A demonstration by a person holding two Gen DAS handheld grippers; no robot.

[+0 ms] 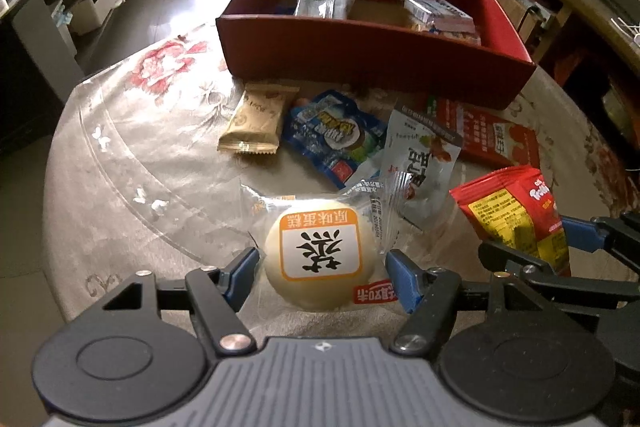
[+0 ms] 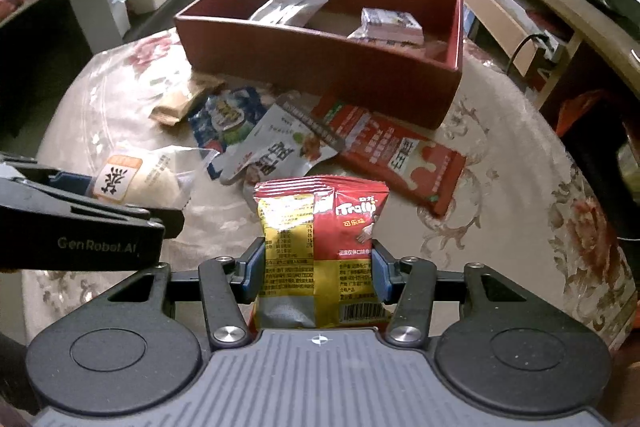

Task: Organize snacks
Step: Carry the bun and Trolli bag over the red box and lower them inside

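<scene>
- The box's [image 1: 360, 47] near wall hides the lower ends of the packets inside; its floor shows only as a strip.
- The red carton [image 2: 400, 155] runs under the white pouch [image 2: 276, 151], and its far end is lost at the foot of the box.
- The blue bag [image 1: 332, 135] is partly covered by the white pouch.
- The red packet's [image 2: 320, 251] lower end drops behind the right tool's [image 2: 318, 273] body.
- In the right wrist view the left tool [image 2: 72, 187] covers part of the cake [image 2: 140, 179].
- Small print on the wrappers is too fine to read.
- Shelf clutter at far left is blurred.
</scene>
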